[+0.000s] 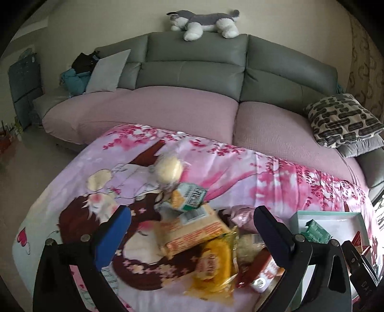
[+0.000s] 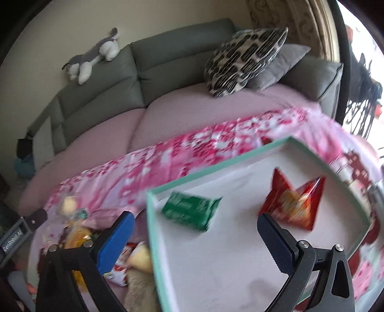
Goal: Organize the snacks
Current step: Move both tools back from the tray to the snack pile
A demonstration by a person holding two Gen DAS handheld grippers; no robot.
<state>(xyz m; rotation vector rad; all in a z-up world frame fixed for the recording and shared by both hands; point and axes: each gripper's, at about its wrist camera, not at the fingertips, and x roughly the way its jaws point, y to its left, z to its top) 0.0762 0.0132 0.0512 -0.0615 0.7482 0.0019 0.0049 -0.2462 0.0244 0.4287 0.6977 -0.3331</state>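
A heap of snacks lies on the pink cartoon-print cloth point(image 1: 72, 192): a yellow packet point(image 1: 212, 262), an orange-and-cream packet point(image 1: 192, 230), a small green-and-white carton point(image 1: 190, 196), a pale round bun in clear wrap point(image 1: 168, 169) and a red packet point(image 1: 262, 268). My left gripper point(image 1: 189, 237) is open above the heap, holding nothing. To the right stands a shallow teal-rimmed white box point(image 2: 216, 170) with a green packet point(image 2: 189, 211) and a red packet point(image 2: 295, 204) inside. My right gripper point(image 2: 192, 242) hangs open over the box's near left part, empty.
A grey sofa point(image 1: 192, 72) with pink seat covers runs behind the table. A patterned cushion point(image 1: 343, 120) lies at its right end, a plush dog point(image 1: 204, 22) on its back. The other gripper's body point(image 2: 16, 237) shows at the left edge of the right wrist view.
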